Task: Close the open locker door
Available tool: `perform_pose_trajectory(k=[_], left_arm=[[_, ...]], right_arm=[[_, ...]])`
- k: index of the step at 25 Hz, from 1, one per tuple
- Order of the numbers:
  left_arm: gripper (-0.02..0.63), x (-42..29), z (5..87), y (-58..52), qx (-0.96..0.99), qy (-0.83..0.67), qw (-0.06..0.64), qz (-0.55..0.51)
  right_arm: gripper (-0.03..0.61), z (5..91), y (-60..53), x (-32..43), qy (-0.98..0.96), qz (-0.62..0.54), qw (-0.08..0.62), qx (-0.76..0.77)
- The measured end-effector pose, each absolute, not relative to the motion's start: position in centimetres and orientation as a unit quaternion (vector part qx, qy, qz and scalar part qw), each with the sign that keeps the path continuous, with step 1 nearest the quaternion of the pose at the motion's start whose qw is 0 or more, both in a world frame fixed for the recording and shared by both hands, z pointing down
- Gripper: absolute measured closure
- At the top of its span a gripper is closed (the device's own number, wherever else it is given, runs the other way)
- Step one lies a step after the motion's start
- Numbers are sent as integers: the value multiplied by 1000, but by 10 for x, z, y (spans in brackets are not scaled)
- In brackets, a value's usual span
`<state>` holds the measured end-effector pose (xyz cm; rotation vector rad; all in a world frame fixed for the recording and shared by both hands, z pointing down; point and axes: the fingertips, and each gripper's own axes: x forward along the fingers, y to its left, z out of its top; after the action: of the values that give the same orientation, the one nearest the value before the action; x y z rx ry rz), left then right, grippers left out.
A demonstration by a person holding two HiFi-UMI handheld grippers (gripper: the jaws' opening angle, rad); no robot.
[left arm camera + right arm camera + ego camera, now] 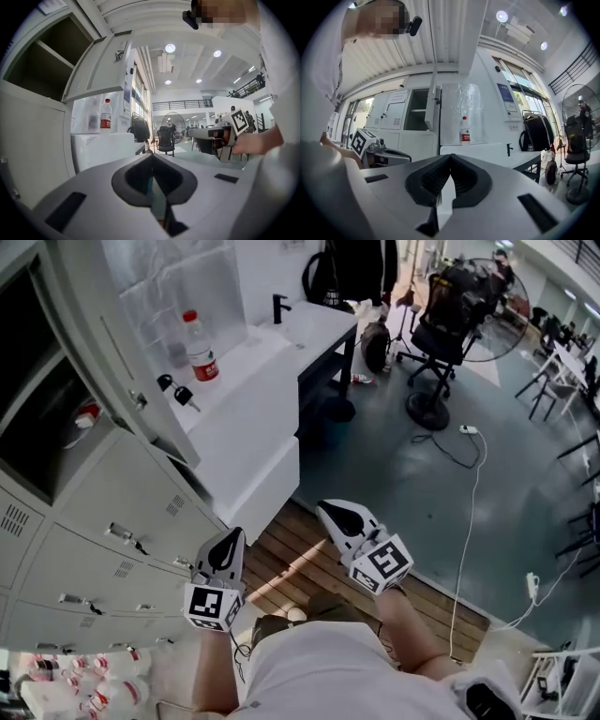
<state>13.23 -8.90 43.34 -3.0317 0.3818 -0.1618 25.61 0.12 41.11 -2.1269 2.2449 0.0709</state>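
- far left in the head view, the grey locker bank (103, 512) shows one dark compartment (37, 418) uncovered; nothing of the job looks done yet.
- just right of it, the open locker door (117, 343) stands swung out from the bank, roughly square to its front. its free edge points into the room, beside the white counter (262, 456). its long axis runs upright, and the right gripper view sees it nearly edge-on.
- lower centre, the left gripper (230, 545) is clenched on nothing, well apart from the door.
- to its right, the right gripper (333, 514) has its jaws together too, empty, touching nothing.
- left to do, by this reading: reach the door and push it flat onto its frame.
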Motion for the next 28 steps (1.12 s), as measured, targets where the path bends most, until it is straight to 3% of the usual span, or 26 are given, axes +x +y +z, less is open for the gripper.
perform_pose_trajectory(k=[9, 14, 28], left_arm=[[609, 130, 396, -131, -973, 223, 49, -30], [577, 133, 377, -145, -961, 270, 57, -19], [414, 143, 319, -173, -922, 377, 84, 25]], right_arm=[[566, 385, -55, 253, 778, 29, 21, -627], [567, 379, -66, 264, 792, 27, 18, -610], [566, 388, -90, 297, 820, -3, 46, -571]])
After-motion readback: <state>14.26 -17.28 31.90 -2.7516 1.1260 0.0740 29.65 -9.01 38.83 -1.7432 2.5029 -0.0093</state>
